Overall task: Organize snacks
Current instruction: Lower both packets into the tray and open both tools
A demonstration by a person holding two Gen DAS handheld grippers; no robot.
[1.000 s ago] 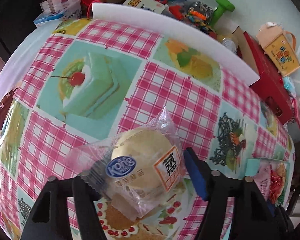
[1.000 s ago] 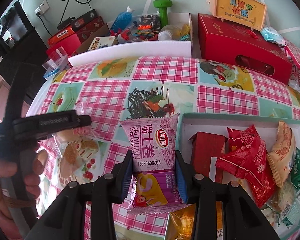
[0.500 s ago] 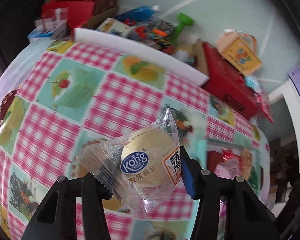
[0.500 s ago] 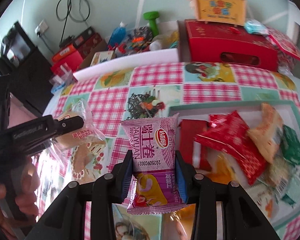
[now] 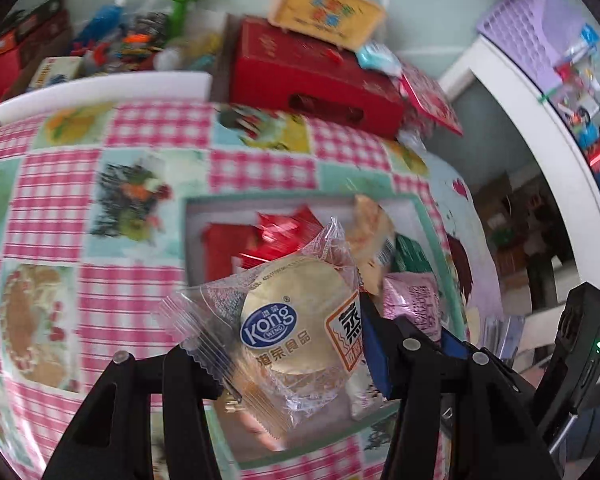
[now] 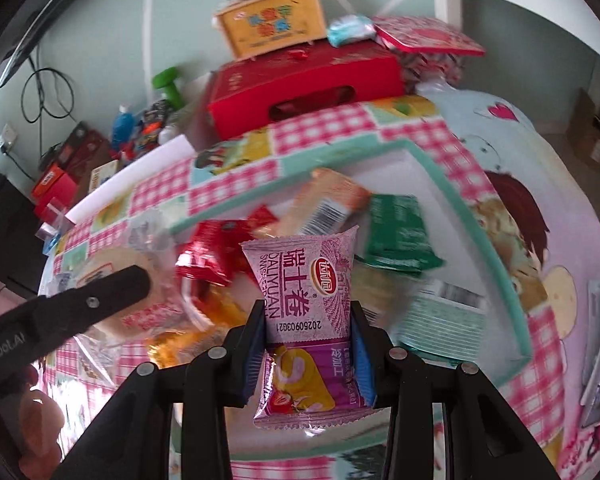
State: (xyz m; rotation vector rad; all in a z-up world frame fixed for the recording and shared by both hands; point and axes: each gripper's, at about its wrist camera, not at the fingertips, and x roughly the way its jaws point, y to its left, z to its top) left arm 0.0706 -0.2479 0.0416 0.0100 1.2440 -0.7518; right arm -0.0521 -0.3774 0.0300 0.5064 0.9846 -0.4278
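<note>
We hold a round golden cake in clear wrap [image 5: 296, 320] in the left gripper [image 5: 284, 360], and a pink swiss-roll packet [image 6: 306, 312] upright in the right gripper [image 6: 308, 356]. Both hang mid-frame over the teal-rimmed white tray [image 6: 452, 184]; we judge the right nearer its open floor.

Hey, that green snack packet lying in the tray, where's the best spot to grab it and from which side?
Probably best from above, closing across the short width of the green packet. It lies flat in the tray and looks thin, so the edges give little to pinch. Its far end toward the tray corner looks freest; the near end is crowded by the pink packet held in the right tool.
</note>
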